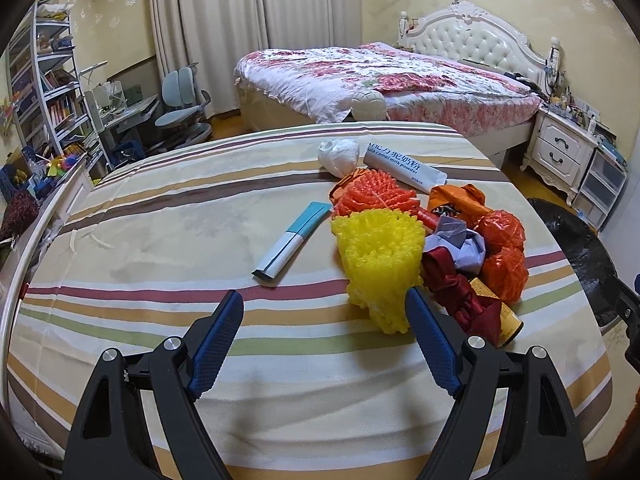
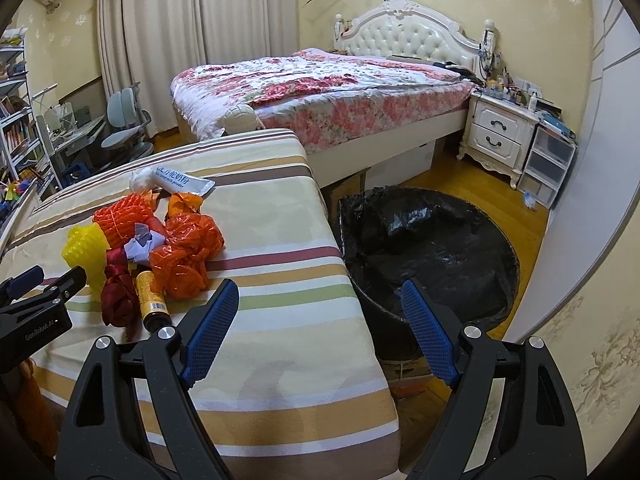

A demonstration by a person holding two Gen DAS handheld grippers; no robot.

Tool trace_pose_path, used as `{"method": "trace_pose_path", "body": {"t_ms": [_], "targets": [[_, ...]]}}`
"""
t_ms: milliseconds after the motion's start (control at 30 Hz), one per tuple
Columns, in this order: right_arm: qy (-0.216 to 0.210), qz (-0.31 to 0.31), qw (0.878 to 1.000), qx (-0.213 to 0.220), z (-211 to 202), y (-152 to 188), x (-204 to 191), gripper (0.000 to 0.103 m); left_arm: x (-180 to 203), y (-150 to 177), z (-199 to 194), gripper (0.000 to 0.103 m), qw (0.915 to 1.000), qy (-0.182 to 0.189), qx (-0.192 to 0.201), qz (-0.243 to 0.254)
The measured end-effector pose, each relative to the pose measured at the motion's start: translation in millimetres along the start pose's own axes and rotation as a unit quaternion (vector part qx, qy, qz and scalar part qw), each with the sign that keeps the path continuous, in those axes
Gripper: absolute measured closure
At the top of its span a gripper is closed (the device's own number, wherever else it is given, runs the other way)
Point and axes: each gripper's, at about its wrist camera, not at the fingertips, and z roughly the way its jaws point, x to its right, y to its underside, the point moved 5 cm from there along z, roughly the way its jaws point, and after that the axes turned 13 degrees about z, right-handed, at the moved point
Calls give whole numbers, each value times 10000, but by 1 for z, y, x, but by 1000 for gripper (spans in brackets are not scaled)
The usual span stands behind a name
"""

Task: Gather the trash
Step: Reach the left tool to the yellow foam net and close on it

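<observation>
The left gripper (image 1: pixel 324 304) has its fingers spread wide with nothing held; its right finger (image 1: pixel 430 340) sits just beside the yellow foam net (image 1: pixel 378 260), though whether they touch I cannot tell. It is tilted down over the striped bed (image 1: pixel 160 240). The right gripper (image 2: pixel 316 296) is also wide open and empty, angled down over the bed's edge, 1 finger above the sheet and the other above the bin (image 2: pixel 432 248). The bin, lined with a black bag, stands on the floor just beside the bed; what lies inside I cannot make out. The trash sits piled on the bed: an orange net (image 1: pixel 372 196), orange plastic (image 1: pixel 502 252), red ribbon (image 1: pixel 460 292), a yellow bottle (image 2: pixel 151 296), a white packet (image 1: pixel 404 166), a blue-and-white packet (image 1: pixel 292 240) and a white wad (image 1: pixel 338 156).
</observation>
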Motion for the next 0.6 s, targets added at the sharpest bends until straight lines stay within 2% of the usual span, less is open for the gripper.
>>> {"method": "trace_pose_path", "body": {"t_ms": [500, 567, 600], "targets": [[-51, -97, 9998, -150, 16, -4, -15, 21, 5, -17, 14, 22, 9997, 169, 166, -21], [-63, -103, 9998, -160, 18, -4, -17, 21, 5, -20, 14, 28, 9992, 307, 259, -20], [-70, -107, 9998, -162, 19, -4, -18, 21, 5, -22, 15, 37, 9988, 391, 278, -19]]}}
